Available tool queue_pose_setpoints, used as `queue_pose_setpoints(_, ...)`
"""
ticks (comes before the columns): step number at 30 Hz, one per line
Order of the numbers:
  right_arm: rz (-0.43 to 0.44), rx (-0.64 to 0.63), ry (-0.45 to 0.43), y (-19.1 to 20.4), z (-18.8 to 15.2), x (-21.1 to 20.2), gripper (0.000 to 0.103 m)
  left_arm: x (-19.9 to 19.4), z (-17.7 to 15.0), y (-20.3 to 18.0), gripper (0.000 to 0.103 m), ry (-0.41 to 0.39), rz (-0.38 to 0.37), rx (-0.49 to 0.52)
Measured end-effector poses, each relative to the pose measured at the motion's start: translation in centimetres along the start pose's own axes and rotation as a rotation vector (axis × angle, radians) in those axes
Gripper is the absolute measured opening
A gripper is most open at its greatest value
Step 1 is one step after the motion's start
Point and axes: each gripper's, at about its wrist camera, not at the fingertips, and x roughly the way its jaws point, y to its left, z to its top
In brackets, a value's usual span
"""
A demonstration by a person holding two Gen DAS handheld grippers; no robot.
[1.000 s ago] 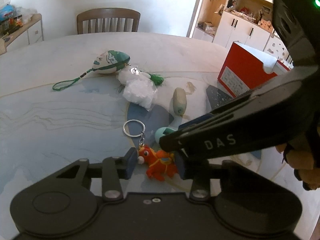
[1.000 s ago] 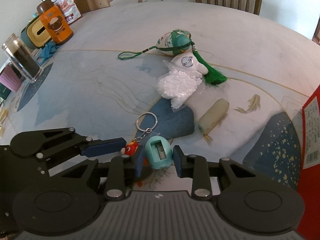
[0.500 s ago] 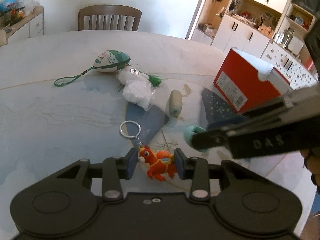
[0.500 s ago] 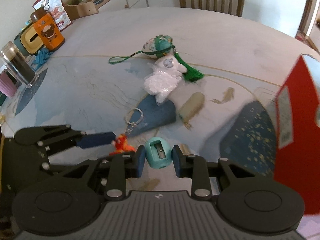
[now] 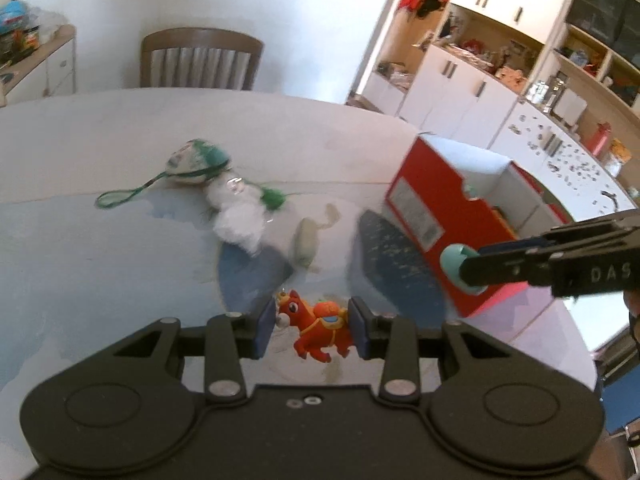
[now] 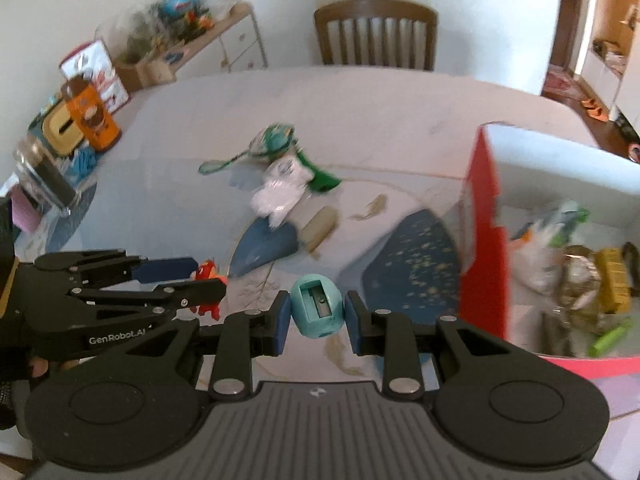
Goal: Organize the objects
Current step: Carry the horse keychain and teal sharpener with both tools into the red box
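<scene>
above one table [image 5: 100,264], left tool [image 5: 312,326] clamps one red horse [image 5: 316,330], right tool [image 6: 318,314] one teal sharpener [image 6: 318,312].

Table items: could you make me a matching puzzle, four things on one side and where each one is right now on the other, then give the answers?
Things:
1. orange horse keychain
2. teal pencil sharpener
3. green-tasselled pouch
4. red box

Places:
A. lying on the table, far side, nearer the chair
B. clamped in the right hand-held gripper
C. standing open at the table's right edge
D. clamped in the left hand-held gripper

Pairs: 1-D, 2-B, 3-A, 4-C
</scene>
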Motion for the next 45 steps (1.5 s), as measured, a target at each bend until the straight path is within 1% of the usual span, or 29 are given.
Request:
queue_pose_setpoints(4, -0.02, 0.038, -0.051, -2.3, -0.1, -2.7, 0.028, -0.5, 1.4, -1.9, 0.038, -0.001, -0.026, 0.052)
queue_pose_setpoints(9, -0.062, 0.083, -0.103, -5.9, -0.4, -5.7, 0.028, -0.8, 3.7, -4.7, 0.038, -0.028, -0.053, 0.088)
queue_pose_setpoints(13, -0.105, 0.108, -0.107, -8.6, -0.7, -7.1, 0.028, -0.6, 5.6, -7.2, 0.038, -0.041, -0.102, 0.087)
queue_pose_setpoints(16, -0.13, 0.117, -0.108, -10.5, -0.9, -7.9, 0.028, -0.4, 6.7, -9.4, 0.038, -0.056, -0.119, 0.116)
queue_pose_setpoints(20, -0.144, 0.127, -0.123, -12.9, -1.0, -8.9, 0.028, 0.2, 8.1, -12.4, 0.038, -0.076, -0.136, 0.153)
queue_pose_setpoints(26, -0.143, 0.124, -0.148, -16.3, -1.0, -10.2, 0.028, 1.9, 9.9, -16.4, 0.038, -0.088, -0.148, 0.174)
queue_pose_setpoints(32, -0.138, 0.115, -0.161, -19.6, -0.8, -10.9, 0.028, 4.0, 11.7, -20.3, 0.038, -0.095, -0.151, 0.205)
queue_pose_setpoints(36, -0.141, 0.11, -0.156, -21.7, -0.8, -10.7, 0.028, 5.6, 12.6, -22.2, 0.038, -0.094, -0.152, 0.215)
queue_pose_setpoints(45, -0.149, 0.112, -0.112, -26.2, -1.0, -8.3, 0.028, 10.6, 14.4, -25.7, 0.038, -0.049, -0.14, 0.207)
